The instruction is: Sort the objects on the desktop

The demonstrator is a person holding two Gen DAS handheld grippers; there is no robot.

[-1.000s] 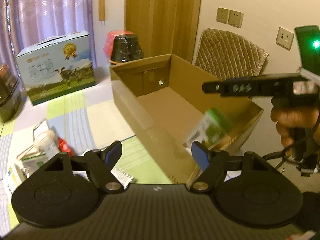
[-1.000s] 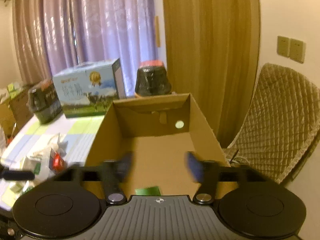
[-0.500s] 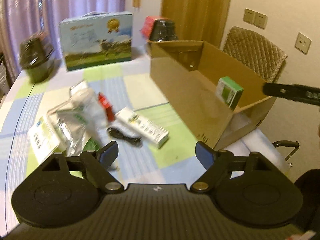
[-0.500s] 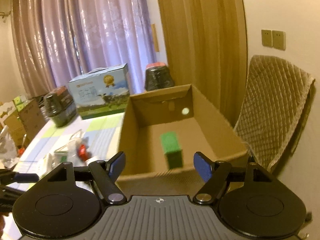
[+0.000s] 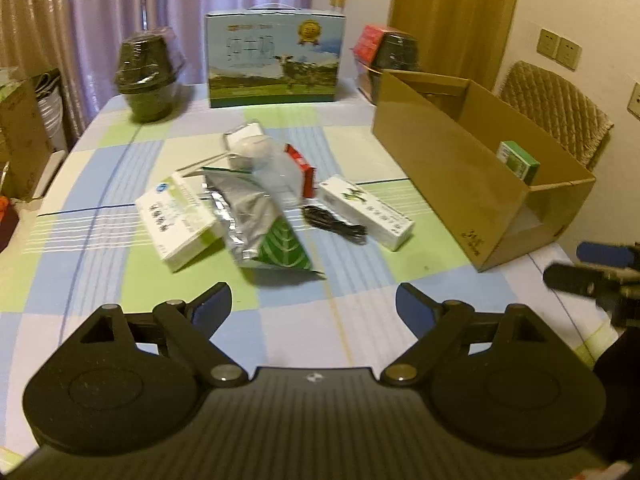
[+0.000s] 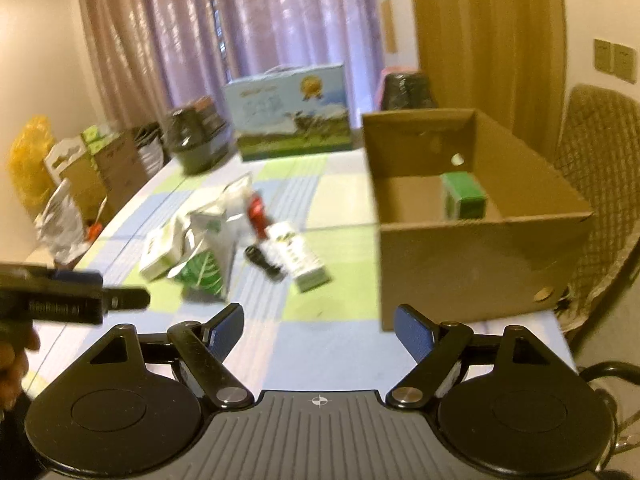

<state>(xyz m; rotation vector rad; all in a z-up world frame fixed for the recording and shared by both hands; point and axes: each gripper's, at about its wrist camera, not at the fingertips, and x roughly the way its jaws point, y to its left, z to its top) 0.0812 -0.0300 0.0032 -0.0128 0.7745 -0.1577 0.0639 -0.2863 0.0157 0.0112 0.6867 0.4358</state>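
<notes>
- The left gripper (image 6: 120, 300), seen at 9 o'clock in the right wrist view, carries faint pale lettering on its black side; it seems to read "GenRobot.AI", though blur makes this uncertain.
- The blue carton (image 5: 275, 65) at 12 o'clock on the counter (image 5: 100, 272) bears large characters and a gold seal, too blurred to read.
- The two white boxes (image 5: 366, 211) (image 5: 178, 218) show print too small to read.

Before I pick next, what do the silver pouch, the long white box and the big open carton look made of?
Silver pouch: likely foil laminate, shiny and creased, catching highlights. Long white box: seems thin printed paperboard, smooth with crisp edges. Open carton: brown corrugated cardboard by its look, matte, with a punched hole in the end wall.
</notes>
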